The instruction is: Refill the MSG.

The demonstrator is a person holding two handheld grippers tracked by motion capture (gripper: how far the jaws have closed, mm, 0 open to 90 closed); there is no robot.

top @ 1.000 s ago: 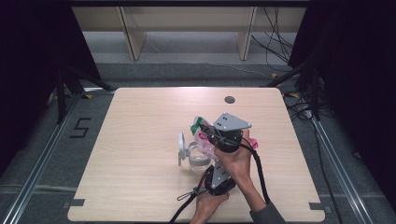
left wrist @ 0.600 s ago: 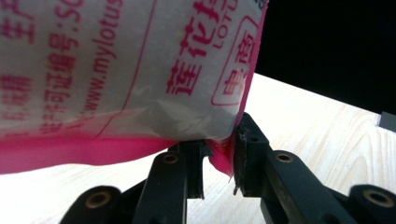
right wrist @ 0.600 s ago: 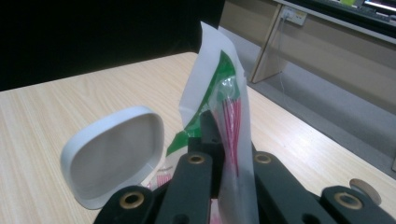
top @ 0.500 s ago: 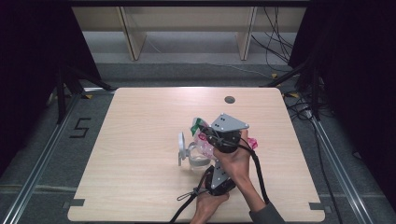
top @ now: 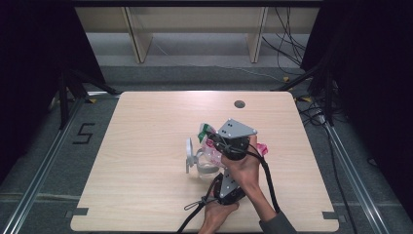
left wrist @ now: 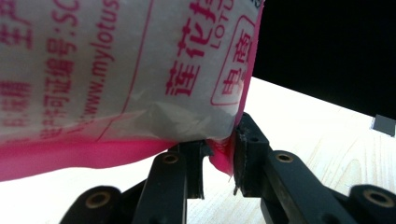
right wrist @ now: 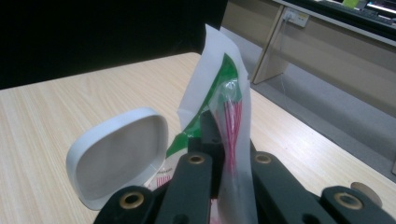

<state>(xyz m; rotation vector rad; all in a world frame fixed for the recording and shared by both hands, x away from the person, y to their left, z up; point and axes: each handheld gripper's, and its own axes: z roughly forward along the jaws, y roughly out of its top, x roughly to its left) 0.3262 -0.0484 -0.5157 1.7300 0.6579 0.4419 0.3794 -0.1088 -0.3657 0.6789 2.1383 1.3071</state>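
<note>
High view: one pale wooden table (top: pixel 146 161) was seen, with a cluster of things toward 5 o'clock of its centre; two grippers were counted there, the right gripper (top: pixel 229 144) under its grey plate and the left gripper (top: pixel 228 187) just below it at 6 o'clock, each held in a hand. One clear container (top: pixel 207 165) with one white hinged lid (top: pixel 189 155) stood open at 9 o'clock of the grippers, and one pink-edged bag (top: pixel 262 148) showed at 3 o'clock of the right gripper. Left gripper view: the jaws were found pinched on the pink seam corner of the bag (left wrist: pixel 140 70), at 12 o'clock of the left gripper (left wrist: pixel 218 161); the grip was judged thin, so a sideways pull could slip the film free or tear the seam. Right gripper view: the right gripper (right wrist: pixel 224 154) was noted clamped on one green-and-white sachet (right wrist: pixel 219 88), red sticks visible inside, with the lid (right wrist: pixel 116 154) at 9 o'clock. If the sachet is tugged open above the container, spillage onto the table was judged possible, and the light container could be knocked over.
</note>
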